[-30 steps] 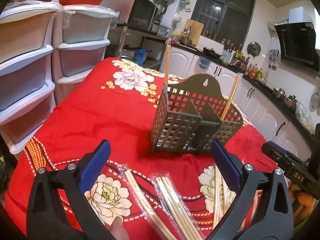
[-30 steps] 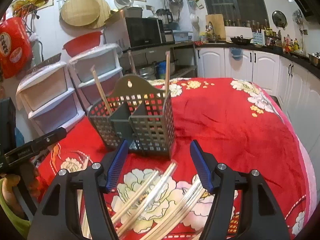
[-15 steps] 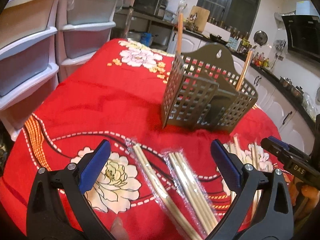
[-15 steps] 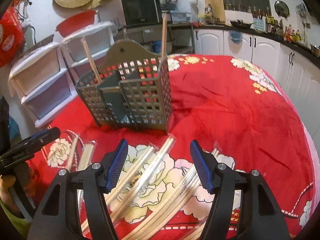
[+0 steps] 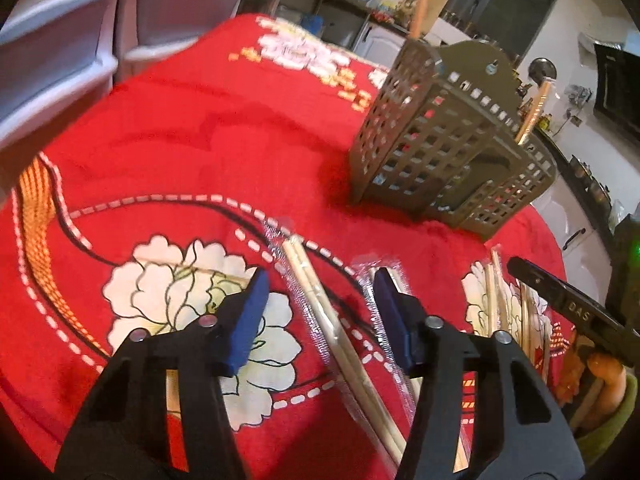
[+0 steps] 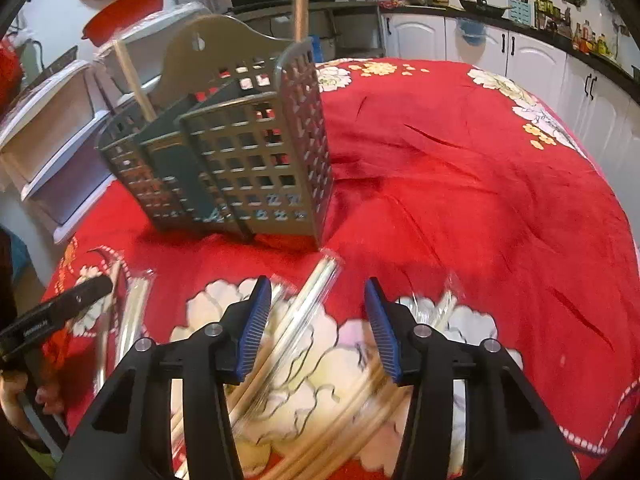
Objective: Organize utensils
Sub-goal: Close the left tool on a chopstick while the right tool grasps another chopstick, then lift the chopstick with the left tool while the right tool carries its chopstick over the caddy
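A grey lattice utensil holder (image 5: pixel 448 140) (image 6: pixel 240 152) stands on the red flowered cloth (image 5: pixel 200 140) with one chopstick (image 5: pixel 422 0) upright at a corner and another (image 5: pixel 534 112) leaning in it. Several plastic-wrapped chopstick pairs lie in front of it. My left gripper (image 5: pixel 321 276) hangs low over one wrapped pair (image 5: pixel 320 312), which lies between the closing jaws, and the pads stay clear of it. My right gripper (image 6: pixel 317 285) is also closing, with a wrapped pair (image 6: pixel 308 300) between its blue pads, untouched. Each gripper shows at the edge of the other's view.
White plastic drawer units (image 5: pixel 60 40) stand at the table's left side. White kitchen cabinets (image 6: pixel 540 60) and a counter run behind the table. A red bowl (image 6: pixel 124 12) sits on top of the drawers. More wrapped chopsticks (image 6: pixel 132 312) lie near the left gripper.
Both grippers have come down towards the cloth and tilted further down. Both sets of jaws have narrowed, each now straddling a wrapped chopstick pair.
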